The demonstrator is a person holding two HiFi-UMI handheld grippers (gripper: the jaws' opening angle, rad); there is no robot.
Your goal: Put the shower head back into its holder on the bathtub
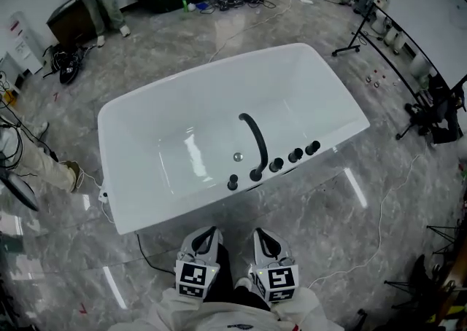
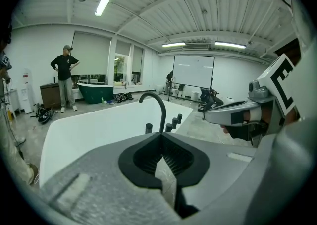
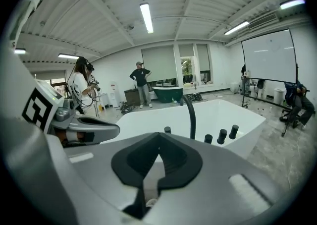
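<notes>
Grey marble-pattern floor (image 1: pixel 306 242), cables trailing across it. White oval freestanding bathtub (image 1: pixel 168 209) at centre, basin empty.

Left tool (image 1: pixel 209 231) and right tool (image 1: pixel 262 233) sit side by side at the near edge, well apart from the tub. Both are closed with nothing between the jaws.

Tall black curved spout (image 1: pixel 255 140) stands on the near rim, with three black cylindrical knobs (image 1: pixel 295 155) to its right.

Short black upright piece (image 1: pixel 232 182), left of the spout: likely the shower head seated in its holder, though too small to confirm. No loose head or hose visible.

Judgement: task looks complete; nothing left but checking the seating.
</notes>
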